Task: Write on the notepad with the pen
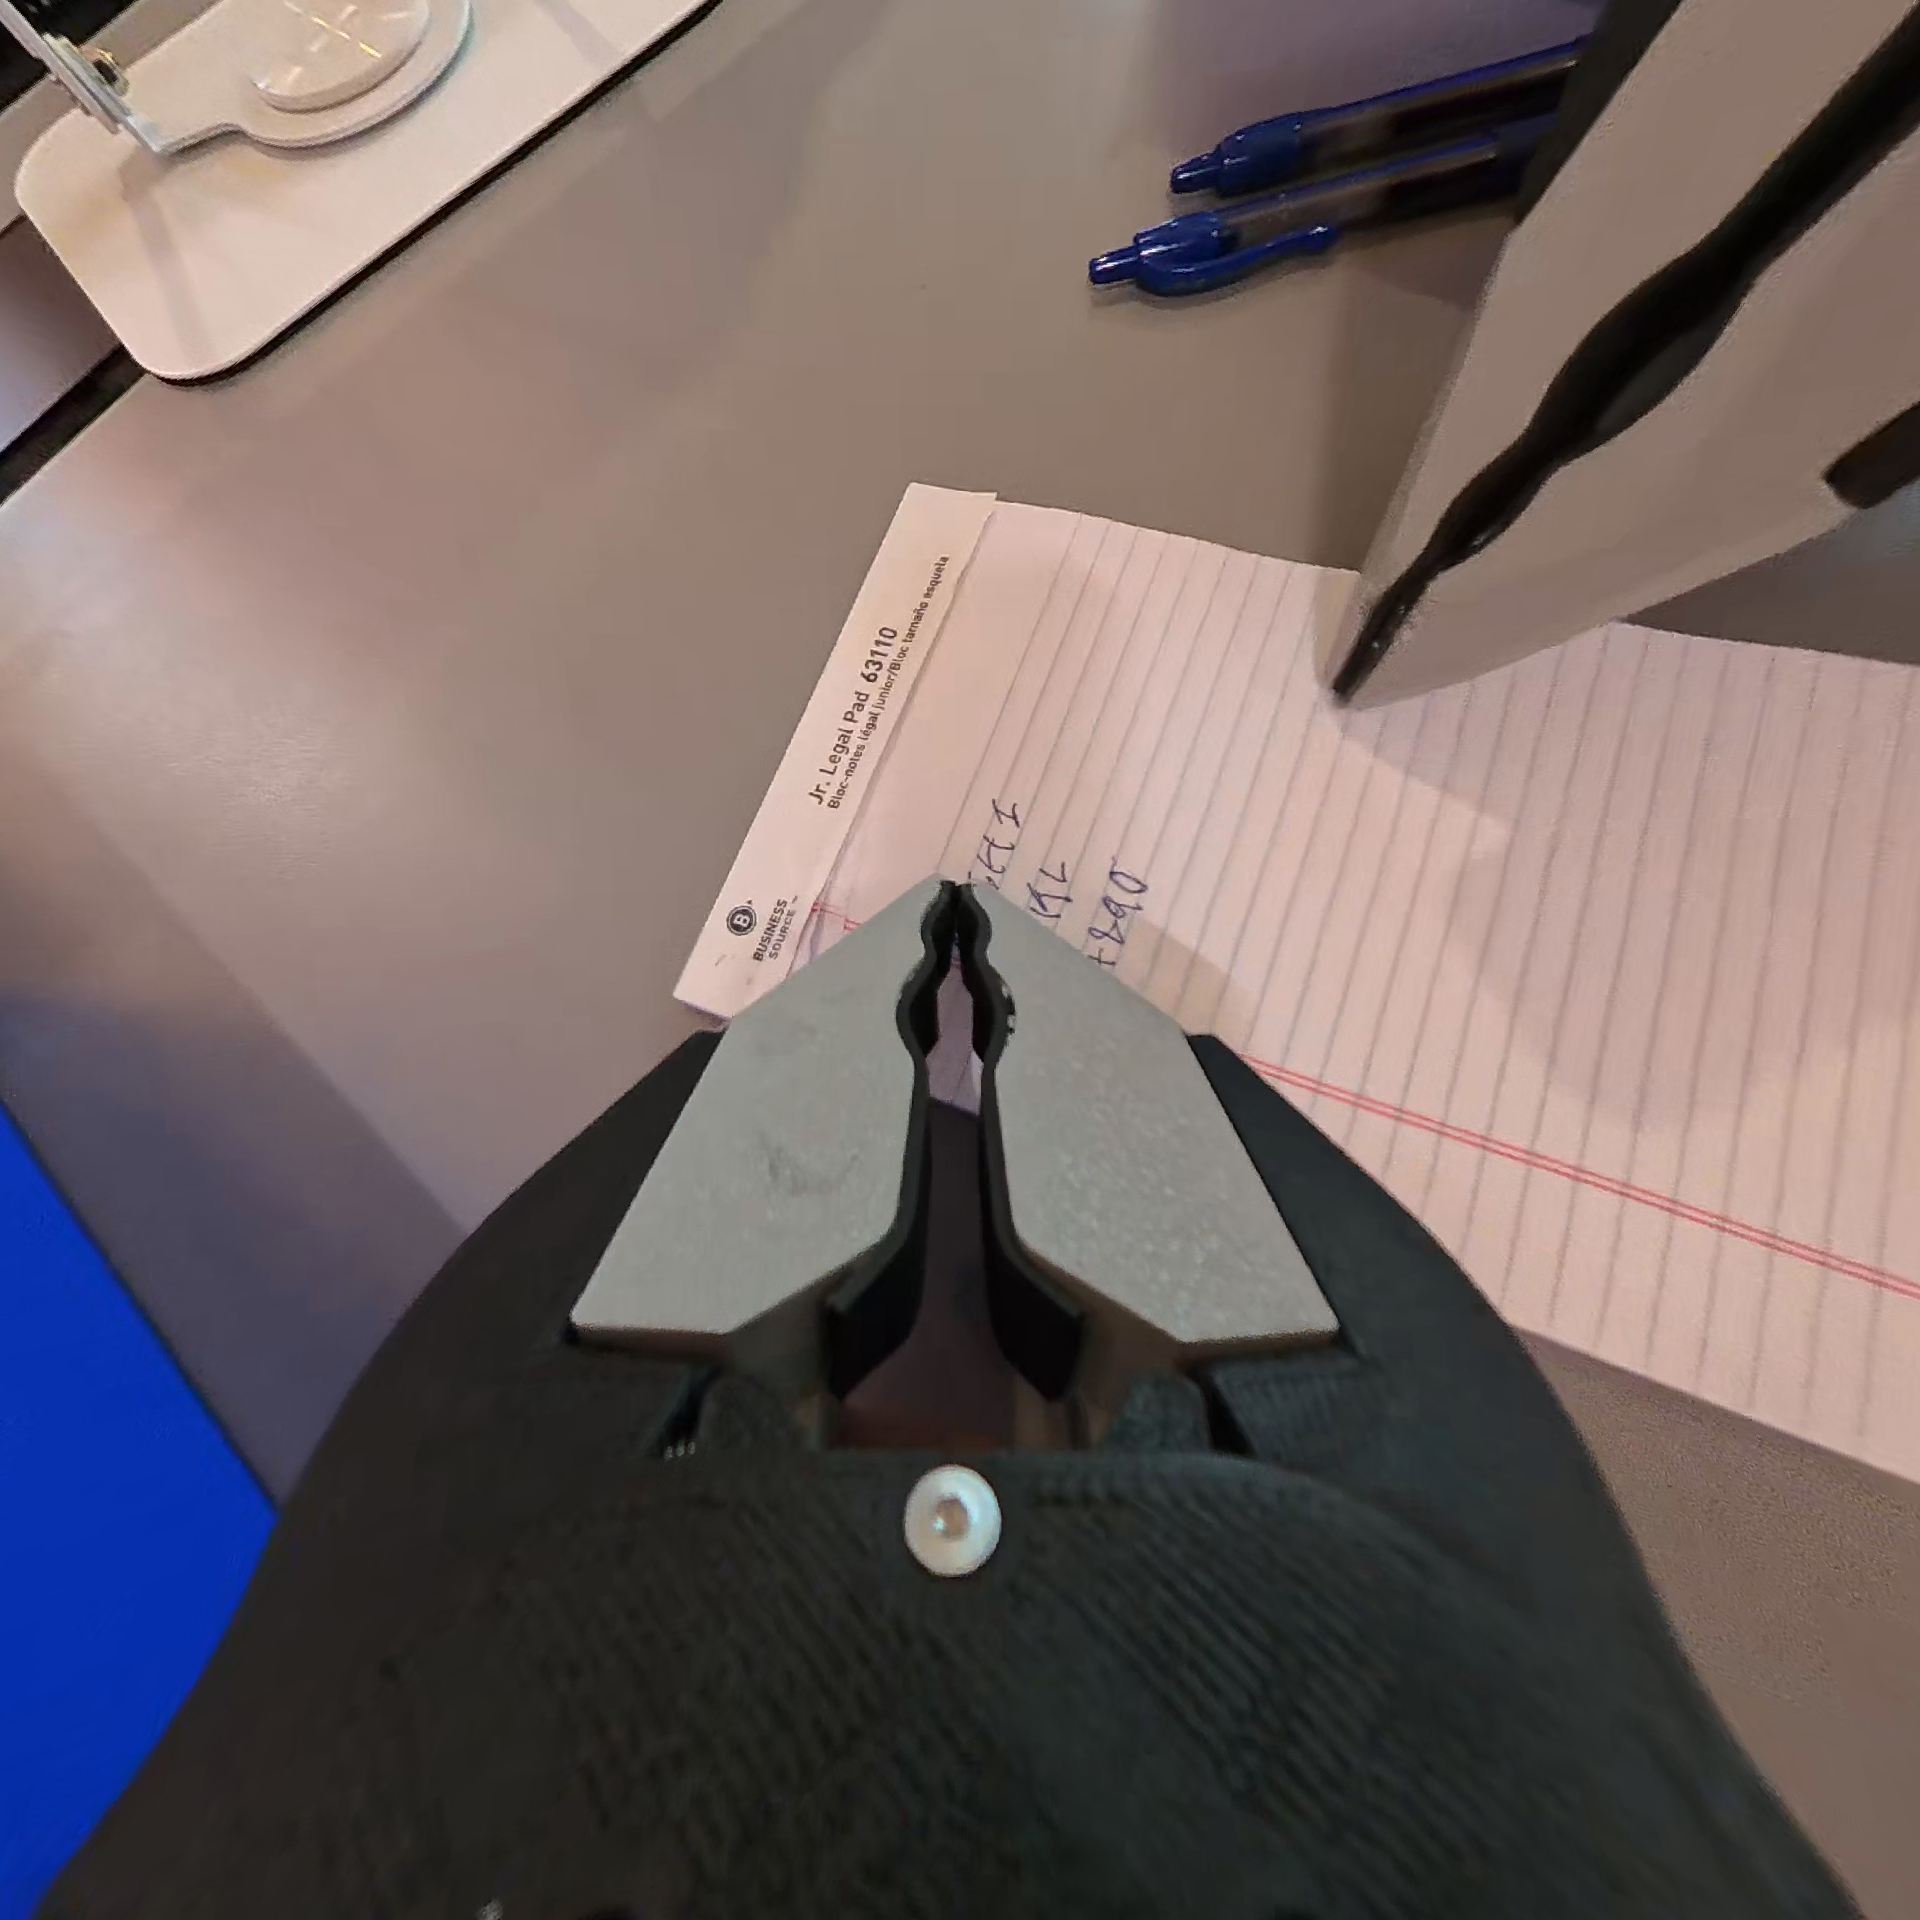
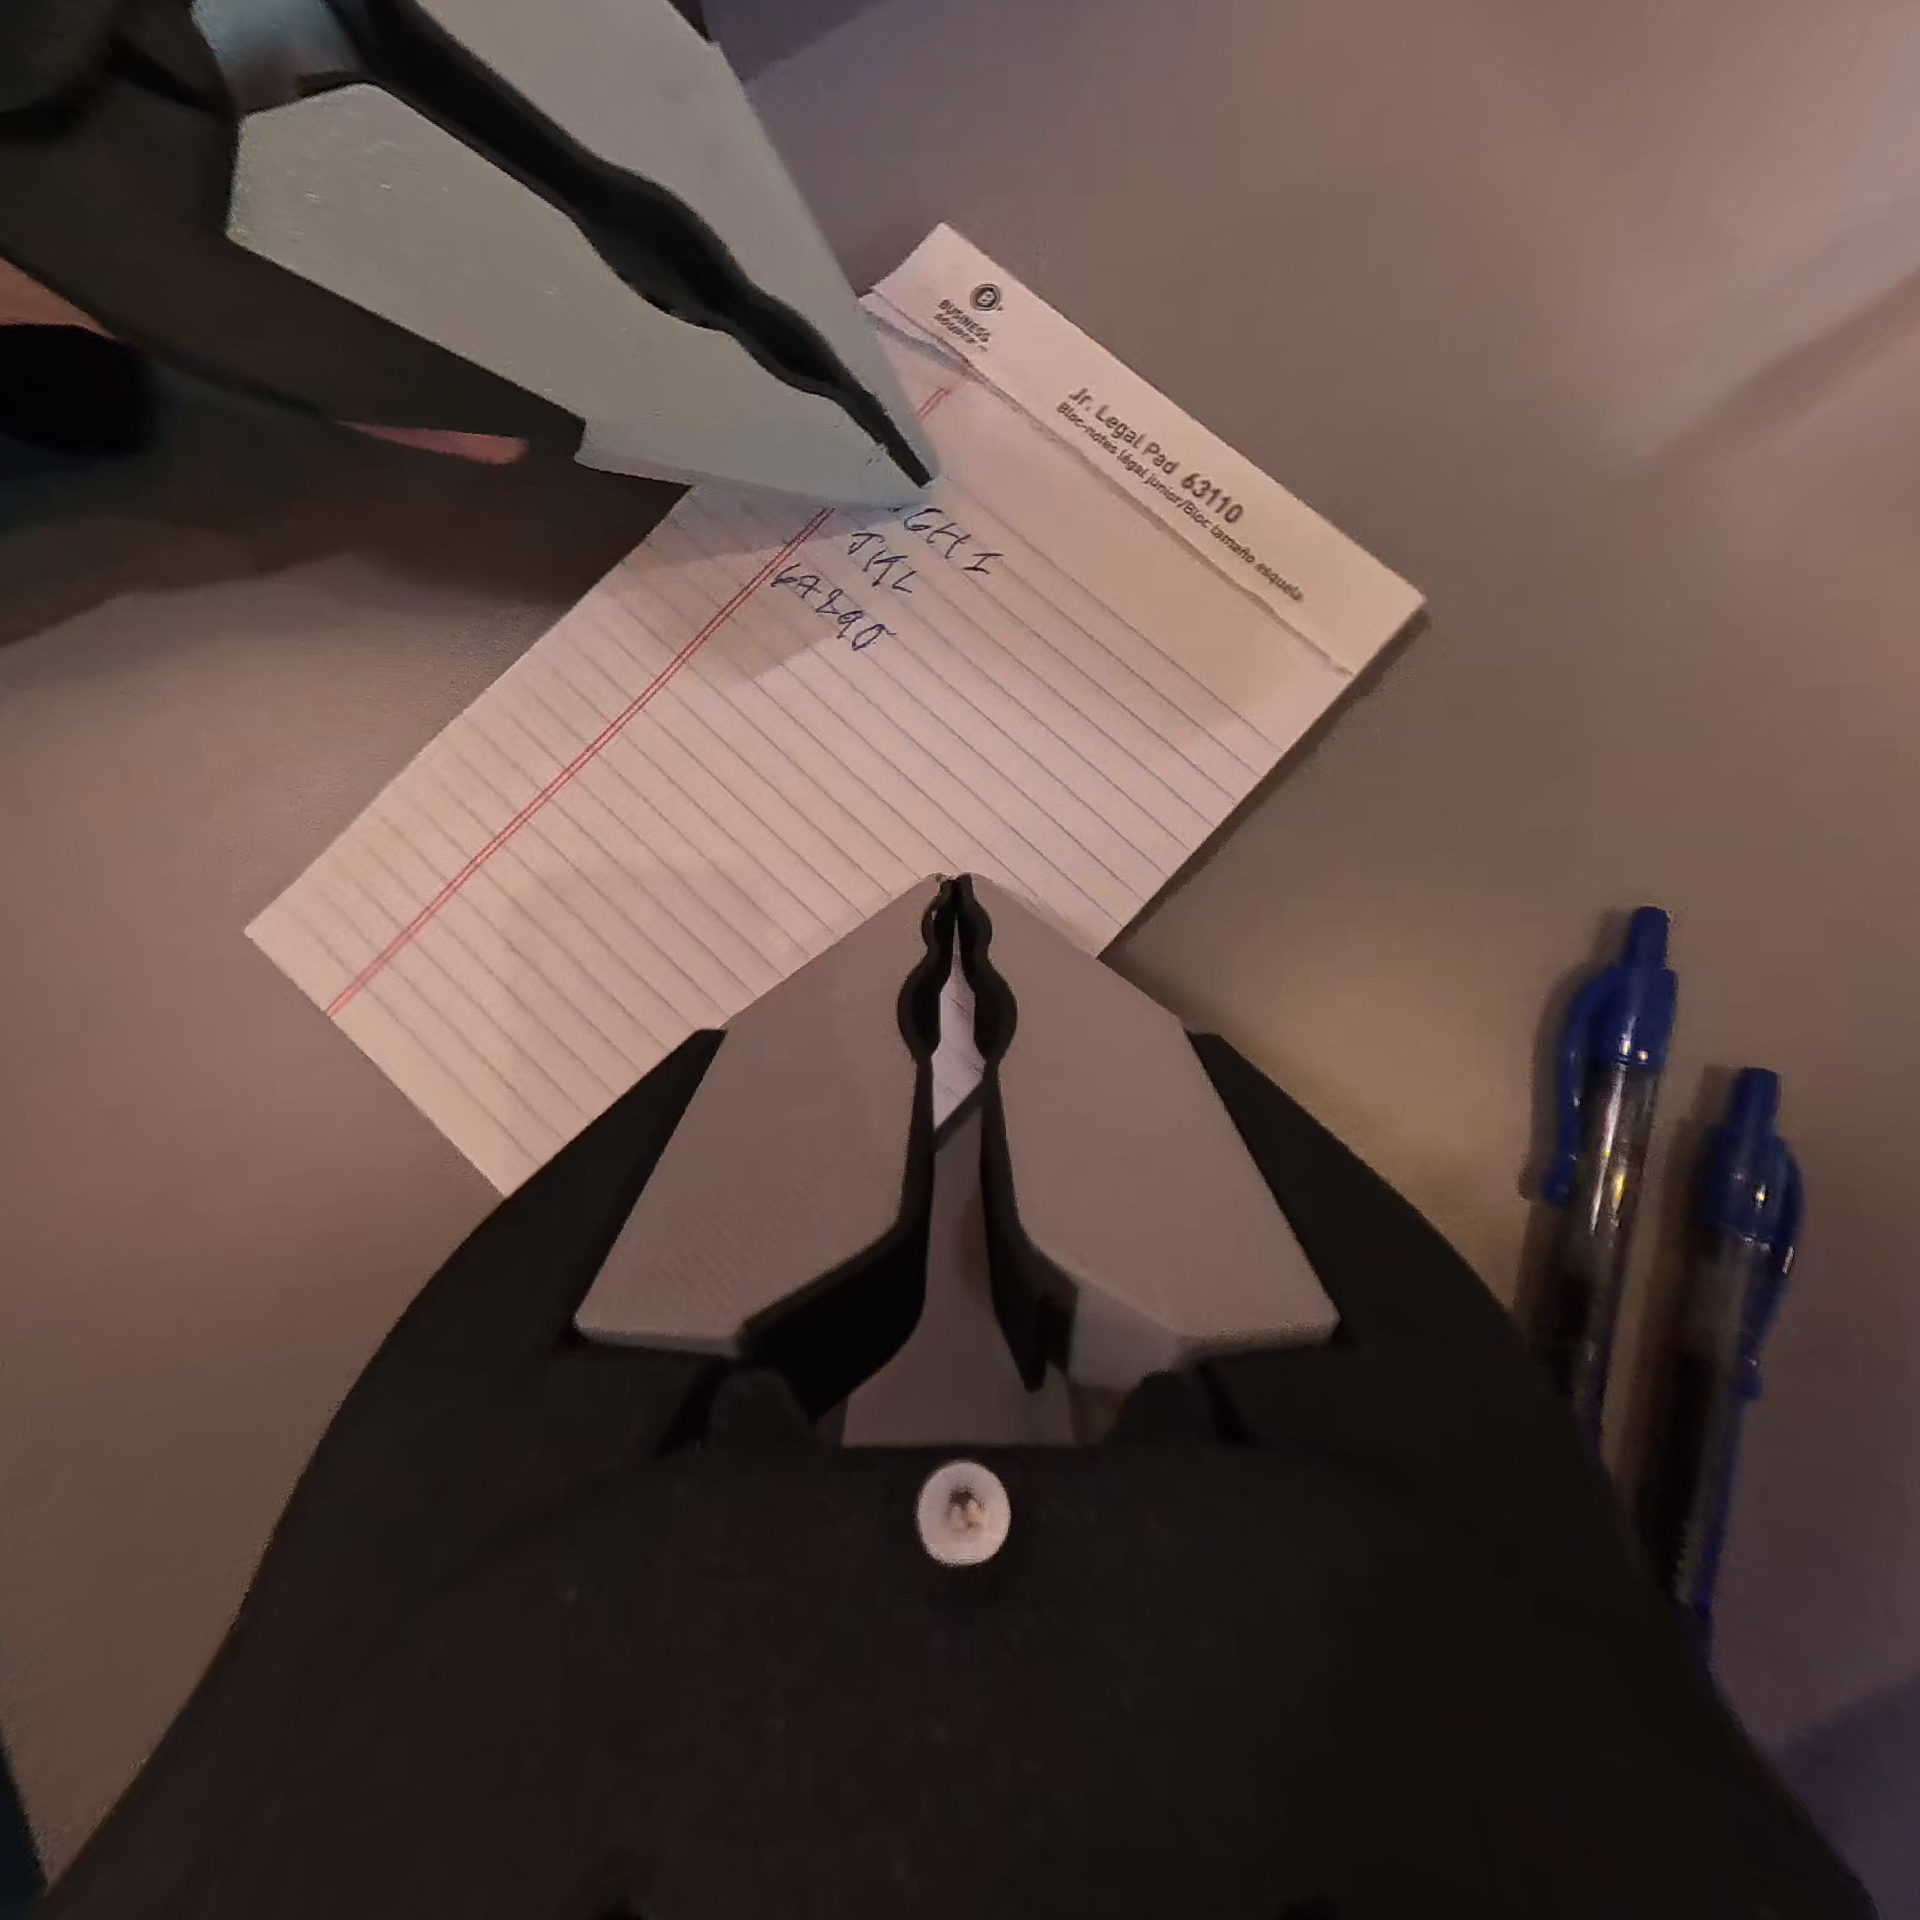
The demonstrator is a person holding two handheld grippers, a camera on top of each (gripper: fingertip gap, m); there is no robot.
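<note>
A white lined notepad [image 1: 1455, 883] with a red margin line and a few lines of blue handwriting lies on the grey table [image 1: 520, 623]. My left gripper [image 1: 954, 891] is shut, with nothing between its pads, and its tips are over the pad's top corner beside the handwriting. It also shows in the right wrist view [image 2: 914, 468]. My right gripper [image 2: 954, 883] is shut with nothing between its pads, over the blank lower part of the notepad [image 2: 831, 779] near its edge. It also shows in the left wrist view [image 1: 1351, 681]. Two blue pens [image 2: 1610, 1122] [image 2: 1735, 1299] lie side by side on the table beside the pad.
The two pens also show in the left wrist view [image 1: 1299, 145] [image 1: 1216, 255], beyond the pad. A white flat stand base [image 1: 260, 177] sits at the table's far corner. A blue surface [image 1: 94, 1455] lies past the table's edge. About 8 cm separates my left fingertips from my right.
</note>
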